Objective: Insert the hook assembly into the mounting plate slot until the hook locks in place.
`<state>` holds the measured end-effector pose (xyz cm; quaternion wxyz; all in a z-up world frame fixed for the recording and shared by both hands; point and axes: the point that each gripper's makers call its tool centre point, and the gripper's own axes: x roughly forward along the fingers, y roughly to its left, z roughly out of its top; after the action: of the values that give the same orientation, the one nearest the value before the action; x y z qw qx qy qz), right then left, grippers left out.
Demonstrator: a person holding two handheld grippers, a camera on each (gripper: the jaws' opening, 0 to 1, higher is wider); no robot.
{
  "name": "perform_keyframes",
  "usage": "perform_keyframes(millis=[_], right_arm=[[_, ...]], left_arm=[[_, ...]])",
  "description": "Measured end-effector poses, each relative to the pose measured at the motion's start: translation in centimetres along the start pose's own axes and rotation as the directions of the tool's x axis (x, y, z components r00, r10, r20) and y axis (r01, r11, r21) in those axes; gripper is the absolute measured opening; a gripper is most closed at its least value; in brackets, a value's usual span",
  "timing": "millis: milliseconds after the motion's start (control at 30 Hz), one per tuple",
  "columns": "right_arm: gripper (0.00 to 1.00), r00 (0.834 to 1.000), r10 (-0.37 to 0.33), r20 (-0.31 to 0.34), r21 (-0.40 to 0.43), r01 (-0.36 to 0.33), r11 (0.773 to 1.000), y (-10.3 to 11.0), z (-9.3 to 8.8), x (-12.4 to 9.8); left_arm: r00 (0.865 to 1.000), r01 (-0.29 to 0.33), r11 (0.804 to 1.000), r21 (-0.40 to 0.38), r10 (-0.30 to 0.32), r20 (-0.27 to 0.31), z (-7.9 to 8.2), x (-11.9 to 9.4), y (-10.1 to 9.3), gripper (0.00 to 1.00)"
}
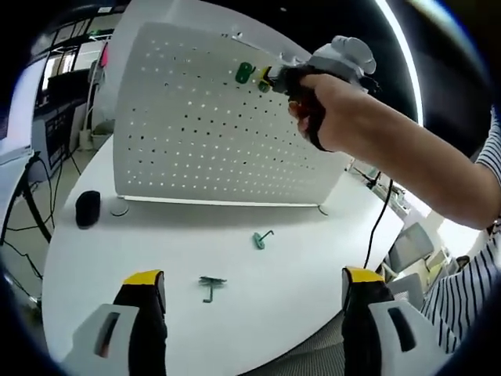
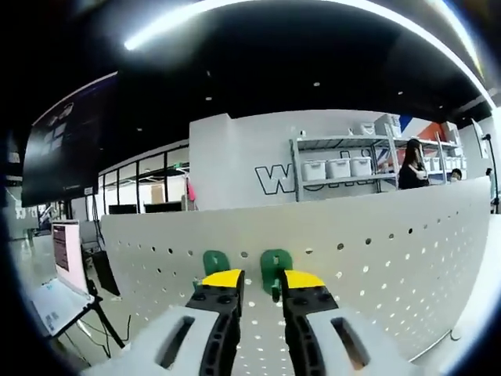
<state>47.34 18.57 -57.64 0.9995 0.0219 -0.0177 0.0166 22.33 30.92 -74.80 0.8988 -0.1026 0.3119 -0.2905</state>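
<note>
A tall white perforated metal mounting plate (image 1: 219, 125) is standing upright along the far edge of the round white tabletop (image 1: 313, 266). Two small green plastic hook assemblies (image 2: 275, 268) are sitting side by side against its face near its top edge. Two more green hooks (image 1: 263, 238) are lying flat on the tabletop in front of the plate, nearer the front edge.

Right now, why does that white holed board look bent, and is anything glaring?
Left gripper view: the fisheye lens bows the pegboard, and a ceiling light strip glares white. Right gripper view: the board's top edge curves too, and the ceiling is dark around another bright strip.
</note>
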Motion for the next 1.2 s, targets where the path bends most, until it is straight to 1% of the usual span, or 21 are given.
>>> perform_keyframes(millis=[33,100,133,200,267,300,400,467,567,633,667,700,767,900,967,1000,1100,1167,1200], right_arm=[[0.2,1.0,0.001,0.0,-0.009,-0.001,1.0,0.0,0.2,-0.2],[0.21,0.999,0.018,0.038,0.005,-0.018,1.0,0.0,1.6,-0.7],[0.22,0.998,0.034,0.043,0.013,-0.035,0.999,0.1,2.0,-0.9],[0.23,0.998,0.048,0.045,0.018,-0.048,0.999,0.0,2.4,-1.2],[0.24,0.995,0.082,0.05,0.02,-0.083,0.996,0.0,2.8,-1.6],[0.25,0.995,0.085,0.048,0.02,-0.086,0.996,-0.3,2.9,-1.8],[0.28,0.991,0.124,0.049,0.046,-0.126,0.991,-1.0,3.2,-2.8],[0.26,0.982,0.187,0.021,0.003,-0.187,0.982,-0.7,3.1,-3.5],[0.26,0.973,0.228,0.014,-0.037,-0.228,0.973,-1.3,3.5,-5.3],[0.26,0.968,0.25,0.008,-0.046,-0.249,0.967,-1.7,3.4,-6.2],[0.26,0.962,0.273,0.002,-0.055,-0.272,0.961,-1.7,3.2,-6.8],[0.26,0.955,0.296,-0.009,-0.058,-0.296,0.953,-1.8,2.9,-7.5],[0.26,0.94,0.337,-0.049,-0.077,-0.34,0.937,-2.0,1.9,-8.8],[0.27,0.926,0.359,-0.117,-0.079,-0.369,0.926,-3.1,-0.4,-11.2],[0.27,0.924,0.354,-0.141,-0.089,-0.368,0.926,-3.8,-1.4,-12.3],[0.28,0.921,0.353,-0.164,-0.084,-0.369,0.925,-4.2,-2.1,-12.9],[0.3,0.915,0.352,-0.198,-0.077,-0.372,0.925,-5.1,-3.3,-14.2],[0.31,0.907,0.352,-0.233,-0.075,-0.378,0.923,-5.6,-4.4,-15.1],[0.31,0.896,0.362,-0.255,-0.071,-0.391,0.918,-5.6,-5.0,-15.7]], left_arm=[[1.0,-0.004,1.0,0.002,0.004,-0.001,-0.1,-0.1,0.0,0.96],[1.0,-0.009,1.0,-0.003,0.009,-0.003,-0.3,-0.2,0.1,0.96],[1.0,-0.009,1.0,-0.005,0.009,-0.005,-0.4,-0.3,0.1,0.96],[1.0,-0.01,1.0,-0.004,0.01,-0.008,-0.5,-0.4,0.0,0.96],[1.0,-0.011,1.0,-0.002,0.011,-0.008,-0.5,-0.5,-0.1,0.96],[1.0,-0.013,1.0,-0.001,0.013,-0.005,-0.5,-0.6,-0.1,0.96],[1.0,-0.016,1.0,-0.003,0.016,0.0,-0.5,-0.9,-0.3,0.96],[1.0,-0.019,1.0,0.0,0.019,0.0,-0.6,-1.1,-0.4,0.96],[0.999,-0.035,0.999,0.005,0.035,0.008,-0.7,-1.5,-0.4,0.96],[0.999,-0.045,0.999,-0.005,0.045,0.01,-0.8,-1.7,-0.2,0.96],[0.999,-0.048,0.999,-0.007,0.048,0.011,-0.9,-1.7,-0.2,0.96],[0.999,-0.048,0.999,-0.009,0.048,0.009,-1.0,-1.8,-0.2,0.96],[0.999,-0.051,0.999,-0.007,0.051,0.007,-1.2,-2.0,-0.4,0.95],[0.998,-0.056,0.998,-0.003,0.056,0.019,-1.1,-2.4,-0.6,0.94],[0.998,-0.058,0.998,-0.006,0.058,0.018,-1.2,-2.4,-0.6,0.94],[0.998,-0.058,0.998,-0.005,0.058,0.017,-1.2,-2.5,-0.7,0.94],[0.998,-0.057,0.998,-0.006,0.057,0.014,-1.4,-2.7,-1.0,0.95],[0.998,-0.056,0.998,-0.006,0.056,0.013,-1.4,-2.8,-1.2,0.95],[0.998,-0.056,0.998,-0.005,0.056,0.013,-1.4,-2.8,-1.2,0.95]])
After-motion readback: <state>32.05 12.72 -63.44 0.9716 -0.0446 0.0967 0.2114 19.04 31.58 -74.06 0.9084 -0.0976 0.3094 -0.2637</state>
